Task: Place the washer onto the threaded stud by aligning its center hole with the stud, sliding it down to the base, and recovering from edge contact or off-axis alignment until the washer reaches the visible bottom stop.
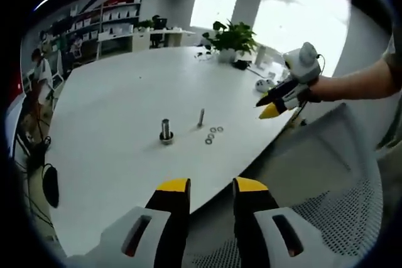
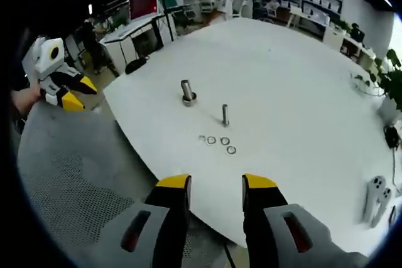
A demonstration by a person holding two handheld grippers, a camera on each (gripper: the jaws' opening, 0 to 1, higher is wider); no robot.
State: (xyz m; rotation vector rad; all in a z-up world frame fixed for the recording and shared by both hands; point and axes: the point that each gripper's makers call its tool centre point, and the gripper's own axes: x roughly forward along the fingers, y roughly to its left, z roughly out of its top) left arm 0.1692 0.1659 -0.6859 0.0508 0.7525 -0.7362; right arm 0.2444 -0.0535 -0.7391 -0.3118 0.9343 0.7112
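On the white table [image 1: 119, 111] stand two threaded studs: a thick one on a round base [image 1: 166, 131] [image 2: 187, 91] and a thin one [image 1: 201, 117] [image 2: 225, 115]. Several small washers [image 1: 213, 134] [image 2: 218, 142] lie flat beside the thin stud. My left gripper [image 1: 211, 187] hovers open and holds nothing over the table's near edge. My right gripper [image 2: 215, 185] is open too, just short of the table edge, with the washers ahead of it. Each gripper appears in the other's view, the right one [image 1: 271, 106] held by a hand, the left one [image 2: 78, 92] at the far left.
A grey mesh chair [image 1: 326, 186] [image 2: 69, 180] sits under the grippers at the table edge. A potted plant [image 1: 231, 41] and small devices [image 1: 264, 83] [image 2: 375, 198] stand on the far side. Desks, shelves and people fill the office behind.
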